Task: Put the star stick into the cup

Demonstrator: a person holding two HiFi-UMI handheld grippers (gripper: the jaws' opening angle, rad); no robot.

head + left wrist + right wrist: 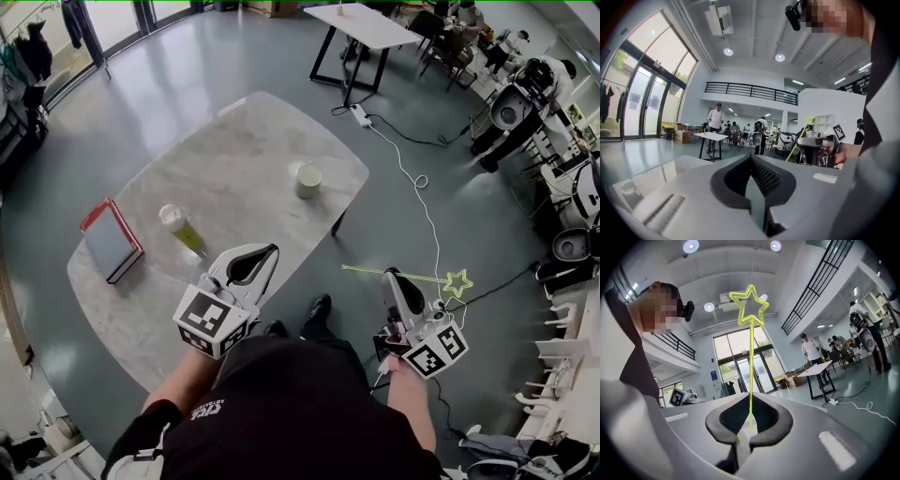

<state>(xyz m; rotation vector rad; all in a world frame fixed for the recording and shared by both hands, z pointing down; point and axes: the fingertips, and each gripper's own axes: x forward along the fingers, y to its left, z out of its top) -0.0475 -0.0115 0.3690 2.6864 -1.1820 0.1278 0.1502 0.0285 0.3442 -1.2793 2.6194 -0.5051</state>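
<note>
The star stick [412, 276] is a thin yellow-green rod ending in an outlined star [457, 281]. My right gripper [392, 276] is shut on the rod, off the table's right edge above the floor, with the stick lying crosswise. In the right gripper view the stick [751, 357] rises from the closed pads of that gripper [750, 427] to the star [750, 305]. A cream cup [307, 179] stands upright near the table's far right edge. My left gripper [267, 253] is shut and empty over the table's near edge. Its jaws [757, 183] meet with nothing between them.
The oval marble table [234, 150] also holds a tall glass with green contents [180, 227] and a red-edged book [111, 240] at the left. A white cable [417, 183] runs over the floor to the right. Chairs and robot bases stand along the right side.
</note>
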